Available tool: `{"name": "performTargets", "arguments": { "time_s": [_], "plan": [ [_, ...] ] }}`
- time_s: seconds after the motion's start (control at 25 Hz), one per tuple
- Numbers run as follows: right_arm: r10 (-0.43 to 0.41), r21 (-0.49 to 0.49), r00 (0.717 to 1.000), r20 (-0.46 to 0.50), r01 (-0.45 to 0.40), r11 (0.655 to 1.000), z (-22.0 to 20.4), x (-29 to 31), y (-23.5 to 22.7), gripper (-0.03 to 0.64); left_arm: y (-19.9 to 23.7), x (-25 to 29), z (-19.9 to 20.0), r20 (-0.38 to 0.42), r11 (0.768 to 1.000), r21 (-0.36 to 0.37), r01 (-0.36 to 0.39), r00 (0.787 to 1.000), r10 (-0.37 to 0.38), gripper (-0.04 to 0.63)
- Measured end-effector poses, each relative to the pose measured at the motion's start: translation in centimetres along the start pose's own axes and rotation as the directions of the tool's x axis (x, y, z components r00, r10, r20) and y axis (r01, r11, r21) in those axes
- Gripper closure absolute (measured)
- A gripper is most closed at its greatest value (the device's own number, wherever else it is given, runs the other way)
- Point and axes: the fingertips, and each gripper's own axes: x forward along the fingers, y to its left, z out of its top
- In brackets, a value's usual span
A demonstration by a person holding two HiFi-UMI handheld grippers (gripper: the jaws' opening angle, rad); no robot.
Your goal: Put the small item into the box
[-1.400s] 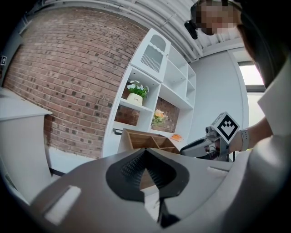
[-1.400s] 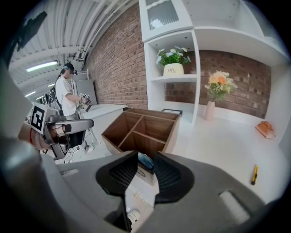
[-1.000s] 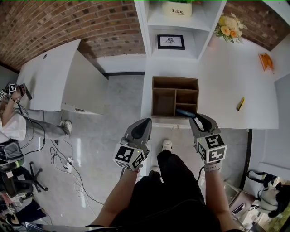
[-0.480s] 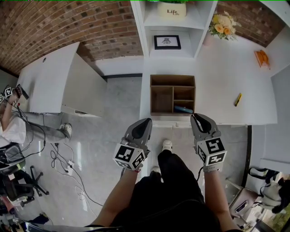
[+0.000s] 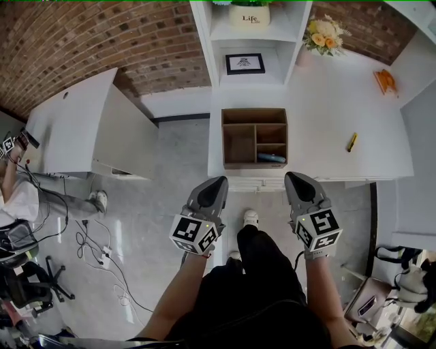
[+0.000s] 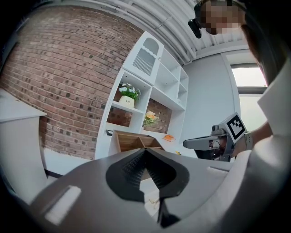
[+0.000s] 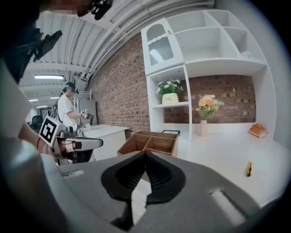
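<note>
The open wooden box (image 5: 253, 136) lies on the white counter (image 5: 327, 116), divided into compartments. A small dark blue item (image 5: 271, 158) rests in its near right compartment. My right gripper (image 5: 293, 178) hovers short of the counter's front edge, pulled back from the box, shut with nothing in it. Level with it on the left, my left gripper (image 5: 219, 182) is also shut and empty. The box (image 7: 152, 142) lies ahead in the right gripper view, with the left gripper (image 7: 86, 144) off to the side. From the left gripper view, the box (image 6: 136, 140) and the right gripper (image 6: 200, 143) both show.
A yellow marker (image 5: 351, 142) lies on the counter right of the box, an orange object (image 5: 385, 80) farther back. Flowers (image 5: 322, 33), a framed picture (image 5: 244, 63) and a potted plant (image 5: 248, 15) sit on the shelf unit. Another white table (image 5: 75, 123) and a person (image 5: 13, 184) are at left.
My right gripper has pulled back out of the box, leaving the blue item in the compartment, and its jaws have shut. The left gripper has barely moved.
</note>
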Motion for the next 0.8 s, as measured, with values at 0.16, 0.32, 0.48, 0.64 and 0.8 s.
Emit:
{"name": "performTargets", "arguments": {
  "time_s": [0.16, 0.32, 0.48, 0.64, 0.8],
  "plan": [
    [-0.002, 0.012, 1.000, 0.011, 0.002, 1.000, -0.2, -1.4, 0.4, 0.614, -1.1, -0.5, 0.0, 0.005, 1.000, 0.001, 0.013, 1.000, -0.013, 0.592],
    [0.004, 0.014, 0.999, 0.034, -0.004, 1.000, -0.2, -2.7, 1.2, 0.614, -2.1, -1.2, 0.1, 0.013, 1.000, 0.006, 0.023, 1.000, -0.023, 0.592],
    [0.016, -0.001, 0.998, 0.063, -0.016, 1.000, -0.1, -3.8, 2.3, 0.614, -2.9, -2.2, 0.0, 0.023, 1.000, 0.010, 0.023, 0.999, -0.023, 0.592],
    [0.026, -0.014, 0.996, 0.086, -0.025, 1.000, -0.2, -5.1, 3.5, 0.614, -3.8, -3.6, -0.2, 0.032, 1.000, 0.015, 0.023, 0.999, -0.024, 0.592],
    [0.036, -0.026, 0.995, 0.096, -0.034, 0.999, -0.2, -6.3, 4.8, 0.614, -4.3, -5.1, 0.0, 0.043, 1.000, 0.020, 0.017, 0.999, -0.018, 0.592]
  ]
}}
